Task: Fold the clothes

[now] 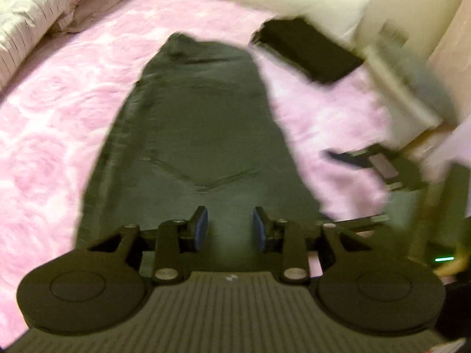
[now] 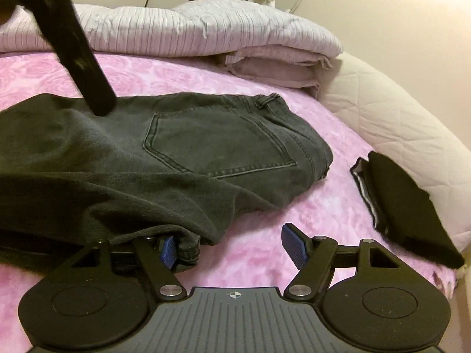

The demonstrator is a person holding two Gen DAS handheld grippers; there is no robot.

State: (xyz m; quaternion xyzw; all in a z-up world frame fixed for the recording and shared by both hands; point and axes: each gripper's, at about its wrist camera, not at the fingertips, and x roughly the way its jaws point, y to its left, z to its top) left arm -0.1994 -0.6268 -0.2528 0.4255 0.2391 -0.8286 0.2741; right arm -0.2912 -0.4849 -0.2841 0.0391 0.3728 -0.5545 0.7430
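On the pink blanket (image 2: 250, 88) lie the dark grey jeans (image 2: 206, 144), spread along the bed with the back pocket (image 2: 217, 144) facing up. The left wrist view is strongly blurred, so the seams and the far end of the jeans (image 1: 194, 123) are hard to make out there, and the objects at its right edge cannot be identified. The near part of the jeans is cut off under the body of each gripper, and in the right wrist view the trouser legs run out of the picture on the left.

The left gripper (image 1: 230, 229) hangs low over the jeans, pointing along their length. Its blue pads (image 1: 202, 229) stand a moderate gap apart with only cloth visible behind them, and it grips nothing. From the right wrist view it shows only as a dark bar (image 2: 73, 44) that comes down from the upper left to the jeans, with its tip hidden.

The right gripper (image 2: 232, 248) is near the edge of the jeans, wide open. A hem of the jeans lies against its left finger, but the right pad (image 2: 294, 247) is well apart from it, over bare blanket.

A folded black garment (image 2: 409, 206) lies apart to the right, near the cream mattress edge (image 2: 397, 129). Folded striped bedding (image 2: 191, 29) lies at the far side.
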